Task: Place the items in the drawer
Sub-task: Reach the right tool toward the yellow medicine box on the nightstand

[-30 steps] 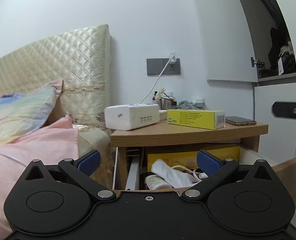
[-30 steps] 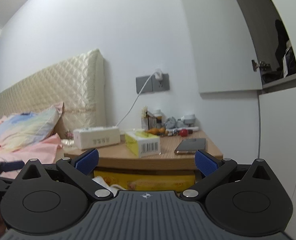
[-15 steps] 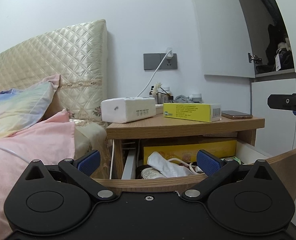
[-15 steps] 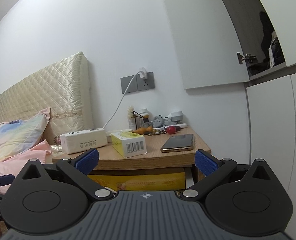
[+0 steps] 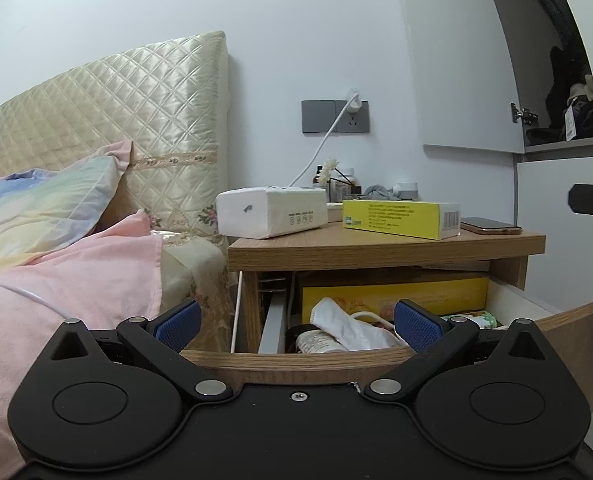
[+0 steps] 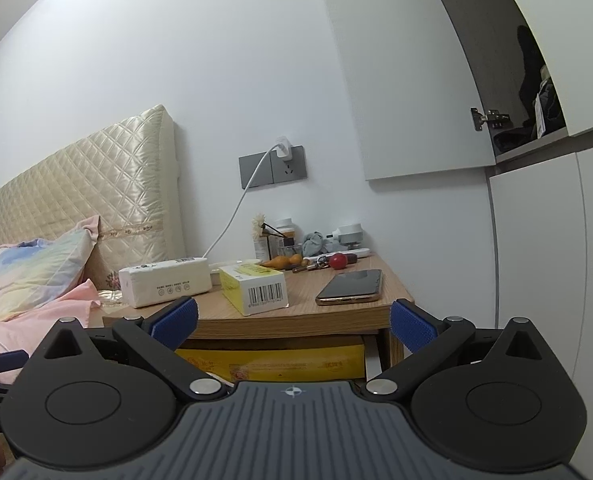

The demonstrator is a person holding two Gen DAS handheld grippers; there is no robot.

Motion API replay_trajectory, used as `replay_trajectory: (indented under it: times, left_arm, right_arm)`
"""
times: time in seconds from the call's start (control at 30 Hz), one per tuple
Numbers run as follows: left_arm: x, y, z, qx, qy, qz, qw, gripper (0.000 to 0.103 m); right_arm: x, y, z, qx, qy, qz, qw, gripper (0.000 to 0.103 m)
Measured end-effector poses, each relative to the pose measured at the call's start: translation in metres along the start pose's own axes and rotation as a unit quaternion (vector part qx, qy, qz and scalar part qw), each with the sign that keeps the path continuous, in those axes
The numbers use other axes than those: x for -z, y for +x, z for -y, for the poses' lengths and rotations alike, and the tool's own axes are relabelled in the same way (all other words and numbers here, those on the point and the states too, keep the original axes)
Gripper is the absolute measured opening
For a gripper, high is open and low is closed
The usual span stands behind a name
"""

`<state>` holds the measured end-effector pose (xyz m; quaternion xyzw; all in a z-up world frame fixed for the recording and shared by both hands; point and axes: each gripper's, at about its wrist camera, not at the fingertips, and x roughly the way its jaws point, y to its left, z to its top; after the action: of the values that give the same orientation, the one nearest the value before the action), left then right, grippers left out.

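Now both tongs, left [image 5: 296, 322] and right [image 6: 294, 320], hang level and released before the open drawer [image 5: 296, 364].

A quilted headboard [image 5: 108, 120] stands behind a pastel pillow [image 5: 36, 208].

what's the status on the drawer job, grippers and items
Left gripper open, empty, at the drawer front. Right gripper open, empty, facing the nightstand. Drawer open, cluttered; yellow box, tissue pack, phone on top.
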<state>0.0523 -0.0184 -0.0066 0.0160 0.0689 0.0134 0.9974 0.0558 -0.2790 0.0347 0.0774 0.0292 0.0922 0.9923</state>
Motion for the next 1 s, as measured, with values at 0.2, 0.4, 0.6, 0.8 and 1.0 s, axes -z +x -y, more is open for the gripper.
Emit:
replay_trajectory:
  times: [0.2,0.4,0.6,0.8,1.0]
  left_arm:
    - [0.002,0.004,-0.004,-0.006,-0.003,-0.007,1.0,0.102]
    - [0.005,0.008,-0.004,-0.008,0.002,-0.012,0.9999,0.102]
    - [0.005,0.007,-0.004,-0.007,0.008,-0.009,0.9999,0.102]
    - [0.006,0.01,-0.009,-0.013,0.004,-0.011,0.9998,0.102]
    - [0.005,0.009,-0.011,-0.007,0.002,-0.011,0.9999,0.102]
  right_arm:
    - [-0.001,-0.003,-0.003,-0.006,-0.003,0.004,1.0,0.103]
    - [0.0,-0.002,-0.004,-0.015,0.003,-0.002,1.0,0.103]
    - [-0.002,0.001,-0.007,-0.032,0.008,-0.011,0.999,0.103]
    - [-0.031,0.032,-0.015,-0.085,-0.005,-0.047,0.995,0.103]
    - [-0.072,0.117,-0.03,-0.112,-0.021,-0.132,0.985,0.103]
